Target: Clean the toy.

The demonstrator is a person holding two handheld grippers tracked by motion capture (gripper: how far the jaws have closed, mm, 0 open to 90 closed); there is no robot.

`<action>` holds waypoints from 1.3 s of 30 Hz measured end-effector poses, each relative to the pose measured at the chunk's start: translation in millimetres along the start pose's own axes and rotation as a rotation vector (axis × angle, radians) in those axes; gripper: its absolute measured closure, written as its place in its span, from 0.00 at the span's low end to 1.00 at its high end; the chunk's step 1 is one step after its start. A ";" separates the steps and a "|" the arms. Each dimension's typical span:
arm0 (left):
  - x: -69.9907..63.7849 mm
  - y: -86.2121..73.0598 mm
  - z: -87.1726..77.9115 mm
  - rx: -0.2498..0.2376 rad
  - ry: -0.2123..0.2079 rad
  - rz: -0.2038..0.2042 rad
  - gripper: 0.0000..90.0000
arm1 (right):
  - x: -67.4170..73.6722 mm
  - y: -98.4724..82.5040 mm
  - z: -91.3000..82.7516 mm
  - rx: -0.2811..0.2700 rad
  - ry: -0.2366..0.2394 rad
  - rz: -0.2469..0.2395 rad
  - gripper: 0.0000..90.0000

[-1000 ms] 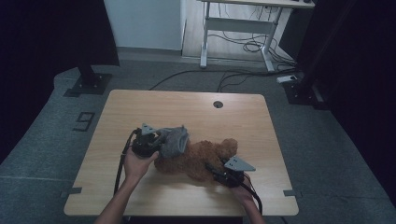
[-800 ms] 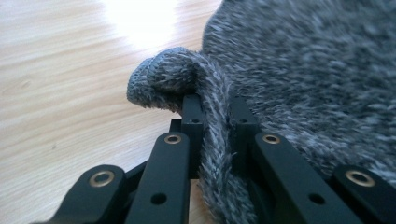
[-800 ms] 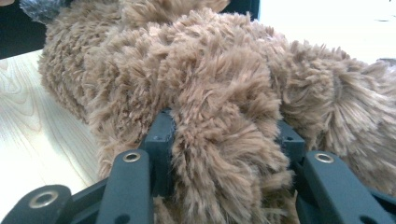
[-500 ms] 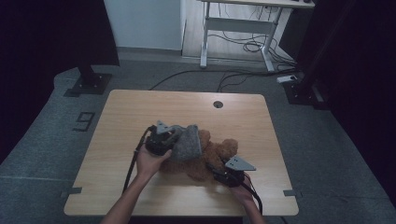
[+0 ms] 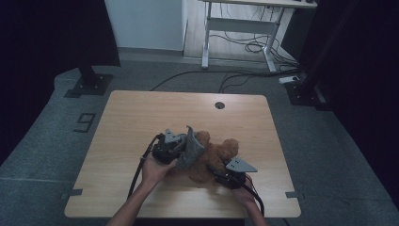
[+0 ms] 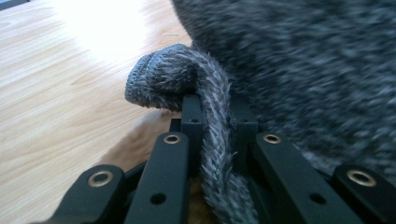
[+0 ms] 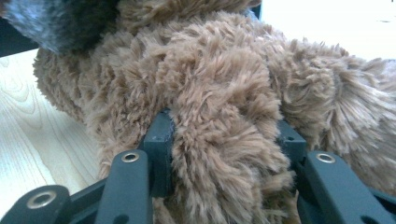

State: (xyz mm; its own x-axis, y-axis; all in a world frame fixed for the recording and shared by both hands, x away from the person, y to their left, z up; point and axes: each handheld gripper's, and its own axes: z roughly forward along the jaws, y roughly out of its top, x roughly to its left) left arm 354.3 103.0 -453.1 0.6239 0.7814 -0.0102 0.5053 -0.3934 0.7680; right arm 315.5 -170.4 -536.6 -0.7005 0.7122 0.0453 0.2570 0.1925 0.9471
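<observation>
left gripper [image 5: 181, 149]: pinching grey knit garment [image 5: 190, 150] hem | right gripper [image 5: 221, 173]: clamped on teddy bear's [image 5: 211, 155] limb, mid-table [image 5: 141, 113] | risk: thin hem could slip free if tugged too hard, bear might drag along

Shifted across the wooden table [image 5: 141, 113] toward its right edge: left gripper [image 5: 181, 149], carried from beside the brown teddy bear [image 5: 214, 157] to over the bear's near flank. Dragged along with it: grey knitted garment [image 5: 190, 150], its rolled hem pinched tight between the closed jaws in the left gripper view [image 6: 212, 121]. Spread flat at the bear's left side a second ago, now bunched and raised, one corner standing up, draped against the bear's body and covering more of the plush. Left forearm [image 5: 141, 197] angled further in from the near edge, reaching toward the table's middle.
</observation>
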 end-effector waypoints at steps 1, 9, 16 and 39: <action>1.1 -1.5 -3.5 -0.007 0.001 -0.002 0.89 | 0.4 0.1 0.0 0.000 -0.002 0.001 0.59; 21.8 -13.4 -26.1 -0.039 0.036 -0.048 0.89 | -0.6 -0.1 -0.4 0.000 0.001 0.011 0.59; 41.1 -25.9 -35.8 -0.037 0.075 -0.099 0.89 | -0.8 0.1 -0.9 0.000 0.003 0.012 0.58; 34.1 -81.8 -41.1 -0.133 0.019 -0.121 0.91 | -12.2 8.9 -21.9 0.095 0.083 0.134 0.14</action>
State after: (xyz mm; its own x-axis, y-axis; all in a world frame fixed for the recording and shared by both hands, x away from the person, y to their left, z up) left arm 309.7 181.7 -490.0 0.5514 0.8286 -0.0967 0.4923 -0.2296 0.8396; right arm 311.8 -192.2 -521.8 -0.7072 0.6785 0.1988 0.4106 0.1651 0.8968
